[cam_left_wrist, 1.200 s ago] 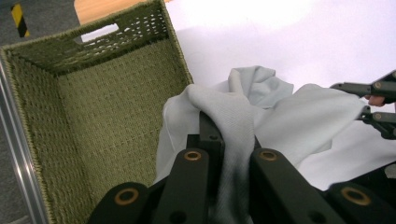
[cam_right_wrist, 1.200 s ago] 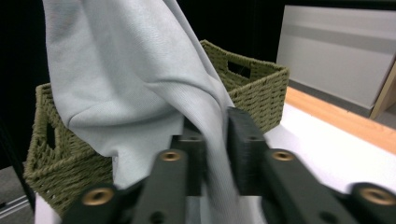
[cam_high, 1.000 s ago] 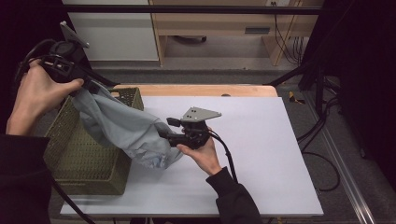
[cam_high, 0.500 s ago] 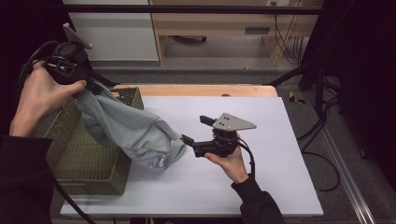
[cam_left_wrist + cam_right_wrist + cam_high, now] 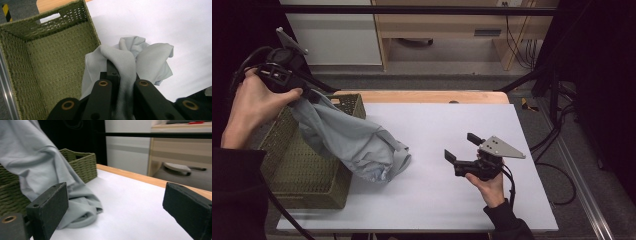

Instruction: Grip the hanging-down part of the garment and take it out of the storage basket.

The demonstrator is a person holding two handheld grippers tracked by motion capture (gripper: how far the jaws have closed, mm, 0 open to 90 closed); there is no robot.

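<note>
Left hand-held gripper (image 5: 312,92) clenches the grey garment (image 5: 354,142) above the basket (image 5: 297,175); right hand-held gripper (image 5: 462,147), jaws just opened and empty, probably regrasps next.

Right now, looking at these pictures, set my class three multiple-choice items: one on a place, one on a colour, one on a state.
1. Where does the lower end of the cloth lie?
A. on the white table top beside the basket
B. on the floor
C. on the wooden cabinet

2. What colour is the woven basket?
A. red
B. olive green
C. white

3. How does the right gripper stand?
A. clamped on the cloth
B. clamped on the basket rim
C. jaws apart, nothing between them

Answers:
1 A: in the high view the cloth's bunched end rests on the table, just right of the basket.
2 B: the weave shows olive green in the left gripper view.
3 C: its jaws have just been opening, with bare table between them; the left gripper holds the cloth.
</note>
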